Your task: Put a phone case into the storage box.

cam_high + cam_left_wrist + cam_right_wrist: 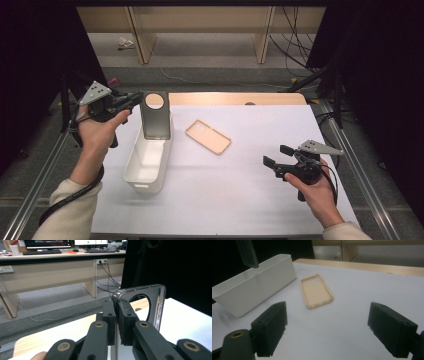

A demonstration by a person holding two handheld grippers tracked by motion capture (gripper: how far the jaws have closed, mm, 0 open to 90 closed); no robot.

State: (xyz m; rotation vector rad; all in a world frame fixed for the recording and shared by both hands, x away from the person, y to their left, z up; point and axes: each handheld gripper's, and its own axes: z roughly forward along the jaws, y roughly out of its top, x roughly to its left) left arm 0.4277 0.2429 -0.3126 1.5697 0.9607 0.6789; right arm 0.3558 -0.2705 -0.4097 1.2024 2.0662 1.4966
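My left gripper (136, 98) is shut on the upper edge of a dark grey phone case (156, 119) with a round camera hole, which hangs upright over the far end of a white bin (148, 159). Seen along its own jaws, that gripper (117, 312) pinches the dark case (152, 302) by its rim. A beige phone case (208, 136) lies face up on the white table, right of the bin. My right gripper (279, 155) hovers open at the table's right, nothing between its pads (270, 326). Ahead of it lie the beige case (315, 291) and the bin (254, 285).
The white table sheet (240, 200) spreads between the bin and my right hand. A wooden strip (235, 98) runs along the table's far edge. Metal rails (350, 160) flank both sides. Beyond lie a grey floor with cables (295, 50) and wooden desk legs.
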